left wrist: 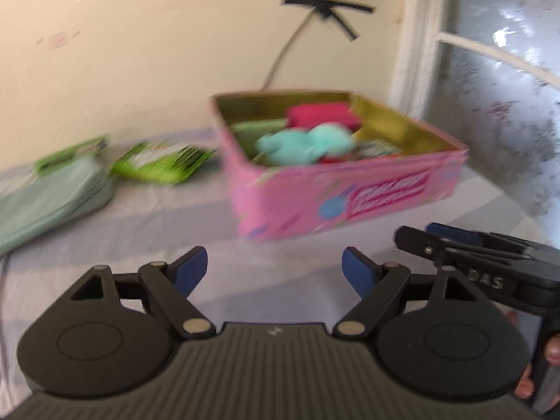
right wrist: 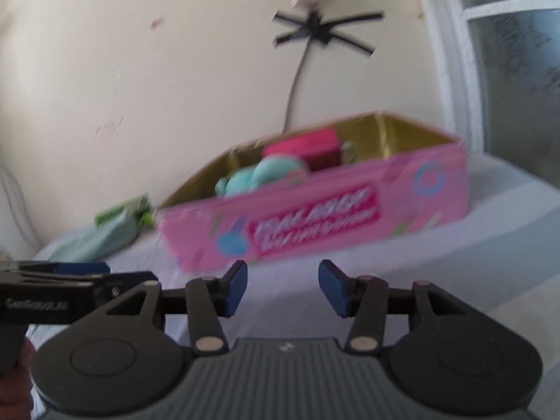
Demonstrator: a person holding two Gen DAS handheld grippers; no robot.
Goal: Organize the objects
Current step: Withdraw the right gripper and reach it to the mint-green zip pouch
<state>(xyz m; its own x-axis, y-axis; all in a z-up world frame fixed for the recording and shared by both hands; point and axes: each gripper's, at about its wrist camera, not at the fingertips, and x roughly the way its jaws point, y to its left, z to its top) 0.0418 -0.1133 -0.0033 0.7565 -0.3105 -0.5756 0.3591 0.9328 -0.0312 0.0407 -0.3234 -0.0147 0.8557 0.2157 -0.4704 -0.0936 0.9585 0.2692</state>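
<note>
An open pink tin box (left wrist: 336, 196) with a gold inside stands on the pale cloth-covered surface; it also shows in the right wrist view (right wrist: 315, 224). In it lie a turquoise soft toy (left wrist: 304, 143) (right wrist: 259, 175), a magenta block (left wrist: 322, 113) (right wrist: 304, 147) and other small items. My left gripper (left wrist: 274, 273) is open and empty, short of the box. My right gripper (right wrist: 282, 287) is open and empty, just in front of the box's long side. Each gripper shows at the edge of the other's view: the right gripper (left wrist: 430, 236) and the left gripper (right wrist: 105, 273).
A pale green pouch (left wrist: 52, 199) (right wrist: 98, 238) lies at the left with green packets (left wrist: 161, 162) (right wrist: 122, 210) beside it, near the wall. A cable taped with black strips (left wrist: 325, 3) runs down the wall behind the box. A window frame (left wrist: 416, 52) stands at the right.
</note>
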